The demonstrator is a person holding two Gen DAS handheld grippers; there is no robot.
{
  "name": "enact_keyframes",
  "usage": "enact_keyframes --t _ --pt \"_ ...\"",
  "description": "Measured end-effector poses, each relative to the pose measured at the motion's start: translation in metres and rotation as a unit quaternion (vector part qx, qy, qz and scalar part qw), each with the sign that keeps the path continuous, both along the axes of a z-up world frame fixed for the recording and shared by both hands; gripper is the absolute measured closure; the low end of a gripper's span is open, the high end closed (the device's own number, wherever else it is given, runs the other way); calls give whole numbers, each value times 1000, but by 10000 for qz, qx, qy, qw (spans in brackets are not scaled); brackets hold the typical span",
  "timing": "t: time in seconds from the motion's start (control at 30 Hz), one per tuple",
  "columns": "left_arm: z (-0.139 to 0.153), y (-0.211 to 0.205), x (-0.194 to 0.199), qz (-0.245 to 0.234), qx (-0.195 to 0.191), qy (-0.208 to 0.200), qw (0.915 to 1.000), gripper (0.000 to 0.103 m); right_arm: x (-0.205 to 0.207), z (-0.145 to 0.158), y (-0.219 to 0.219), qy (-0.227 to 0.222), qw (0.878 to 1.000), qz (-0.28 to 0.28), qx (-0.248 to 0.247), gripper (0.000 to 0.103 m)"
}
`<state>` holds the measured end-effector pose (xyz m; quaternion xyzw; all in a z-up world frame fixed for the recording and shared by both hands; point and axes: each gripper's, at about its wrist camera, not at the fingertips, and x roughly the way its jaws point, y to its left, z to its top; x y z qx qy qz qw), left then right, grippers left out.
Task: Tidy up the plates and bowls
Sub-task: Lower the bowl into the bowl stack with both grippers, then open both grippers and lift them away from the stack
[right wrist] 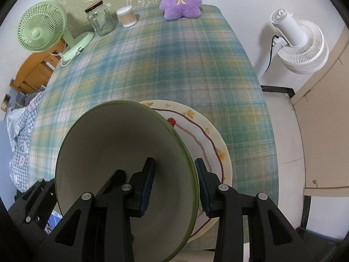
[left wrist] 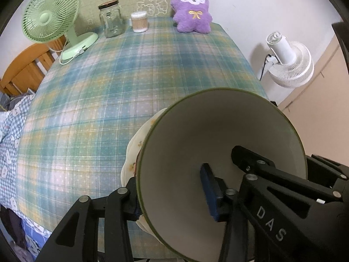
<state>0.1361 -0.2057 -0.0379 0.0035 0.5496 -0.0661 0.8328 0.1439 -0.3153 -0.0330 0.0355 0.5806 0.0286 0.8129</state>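
A cream bowl with a green rim is held over a cream flowered plate that lies on the plaid tablecloth near the front edge; the plate's edge also shows in the left wrist view. My left gripper straddles the bowl's left wall, one finger inside, one outside, shut on it. My right gripper straddles the bowl's right wall, with a visible gap between the pads and the wall. The other gripper's black arm shows inside the bowl in the left wrist view.
At the back of the table stand a green desk fan, a glass jar, a tub of cotton swabs and a purple plush toy. A white floor fan stands right of the table. A wooden chair is at the left.
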Motion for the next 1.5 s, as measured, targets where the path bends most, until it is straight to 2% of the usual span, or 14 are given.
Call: enact_keyframes --t 0.07,0.1,0.13,0.2,0.27,0.33,0.5,0.57,0.7,0.93,1.0,1.1,1.33,1.5 --pt "0 0 -1 -22 -2 21 10000 48 -2 1 0 -42 10000 35 -61 61" --pt "1 0 -1 -16 4 30 10000 47 -3 3 0 -71 9999 61 -95 57" --pt "2 0 -1 -17 18 31 10000 44 -4 5 0 -118 9998 86 -141 51" --pt "5 1 -1 -13 35 -18 10000 41 -5 8 -1 -207 9996 48 -168 33" --pt "10 3 -2 13 57 -100 9999 33 -7 14 -3 -316 9993 -33 -192 29" --pt "16 6 -3 39 47 -188 9998 27 -8 20 -4 -401 9990 -58 -173 28" --pt "37 17 -10 -9 -206 -484 9986 25 -11 42 4 -746 9968 -15 -301 28" --pt "46 23 -11 29 -267 -655 9975 19 -12 54 9 -945 9949 59 -356 28" --pt "64 42 -14 165 -222 -1011 9945 15 -16 75 26 -1285 9909 108 -379 28" --pt "89 88 -20 258 -124 -1493 9884 11 -29 101 71 -1802 9822 8 -533 28" --pt "95 105 -22 250 -141 -1628 9862 9 -32 105 82 -1894 9806 -84 -492 23" --pt "104 134 -24 226 -101 -1771 9839 8 -39 110 101 -2003 9781 -343 -444 21" --pt "103 195 -39 64 -9 -2005 9797 4 -54 116 152 -2314 9685 -767 -514 20" --pt "99 232 -45 -33 92 -2077 9781 3 -69 117 182 -2495 9619 -956 -577 15"
